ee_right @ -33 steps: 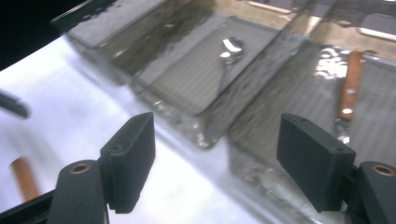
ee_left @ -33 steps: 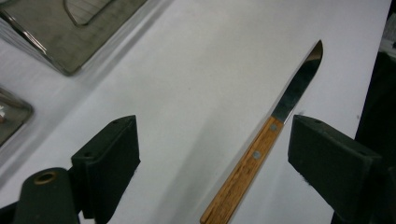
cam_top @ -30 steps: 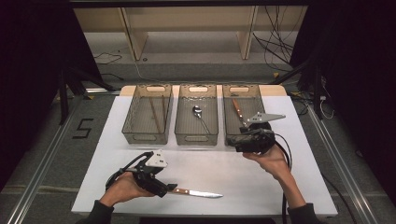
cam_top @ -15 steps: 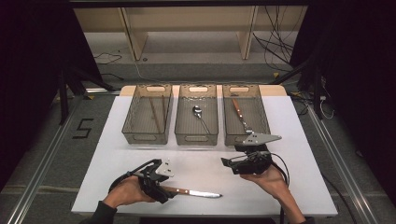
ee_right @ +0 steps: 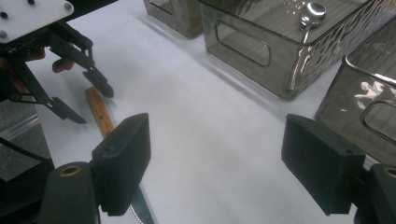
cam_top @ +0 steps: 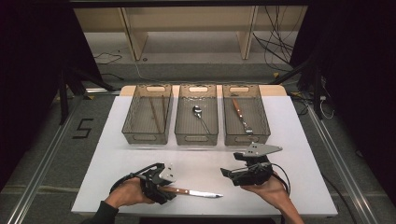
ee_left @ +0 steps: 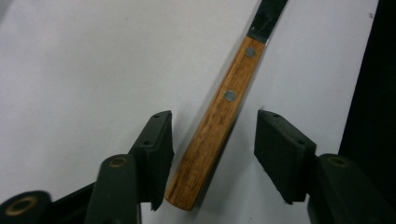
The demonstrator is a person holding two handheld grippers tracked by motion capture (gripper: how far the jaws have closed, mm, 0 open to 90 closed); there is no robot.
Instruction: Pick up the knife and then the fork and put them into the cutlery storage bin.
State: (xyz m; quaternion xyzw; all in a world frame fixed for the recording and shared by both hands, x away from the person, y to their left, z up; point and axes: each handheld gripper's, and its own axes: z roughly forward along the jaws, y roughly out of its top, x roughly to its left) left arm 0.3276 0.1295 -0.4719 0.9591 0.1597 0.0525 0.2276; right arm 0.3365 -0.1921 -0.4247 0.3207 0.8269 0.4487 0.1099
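Right now we have the left gripper [cam_top: 164,190] set over the wooden handle of the knife [cam_top: 195,192], which lies flat on the white surface [cam_top: 289,121] at the near edge, left of centre. Its long axis runs almost straight left to right: handle toward our left hand [cam_top: 128,196], blade pointing right toward the middle of the near edge.

In the left gripper view the handle [ee_left: 215,122] sits between the two black jaws, slanting a little across the gap, its butt end close to one pad and clear space on the other side. The jaws have just been closing around it, but the pads do not yet press the wood, so we count that gripper as apart with the handle inside it.

Our right gripper [cam_top: 229,173] hovers to the right of the blade tip, jaws spread wide and holding nothing, aimed left toward the knife. Our left hand is clearly the nearer one.

We judge that the grasp turns on that slant: the jaws close across the handle's width, so they should square up to it.

Three bins [cam_top: 196,133] stand side by side at the far side.
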